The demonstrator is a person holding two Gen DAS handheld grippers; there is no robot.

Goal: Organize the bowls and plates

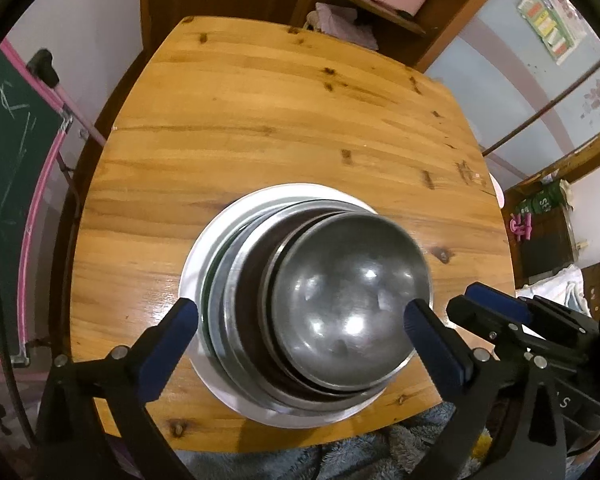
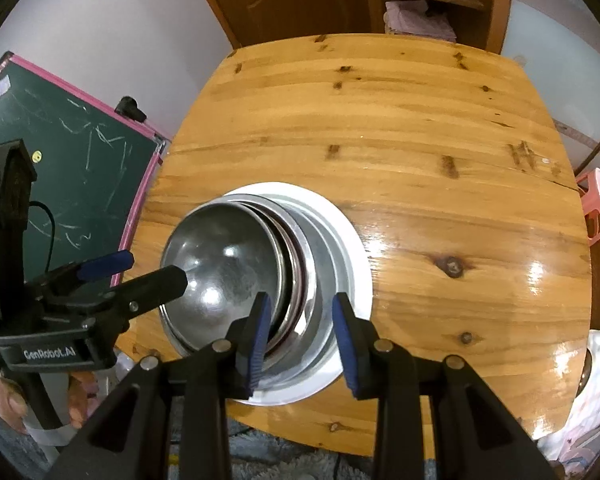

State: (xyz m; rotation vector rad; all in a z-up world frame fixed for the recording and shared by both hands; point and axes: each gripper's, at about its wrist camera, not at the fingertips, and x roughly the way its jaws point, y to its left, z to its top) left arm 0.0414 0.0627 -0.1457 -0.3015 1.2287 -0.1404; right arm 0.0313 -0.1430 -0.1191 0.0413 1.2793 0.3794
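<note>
Stack [image 1: 300, 312] – bowls on white plate [image 2: 352, 240], table's [image 1: 260, 120] near edge | left gripper [image 1: 300, 316] wide apart, right gripper [image 2: 300, 320] apart – neither clamped | risk: top bowl [image 2: 224, 264] sits off-centre, a nudge may slide it.

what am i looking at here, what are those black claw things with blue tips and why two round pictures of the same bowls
Each claw is a hand-held two-finger gripper carrying its own fisheye camera, so each round picture looks along one gripper. The left gripper is open wide around a stack of nested dishes; the right gripper is open near the stack's edge. Neither holds anything. The stack sits on a knotty wooden table: a white round plate at the bottom, metal dishes above, a shiny steel bowl on top.
</note>
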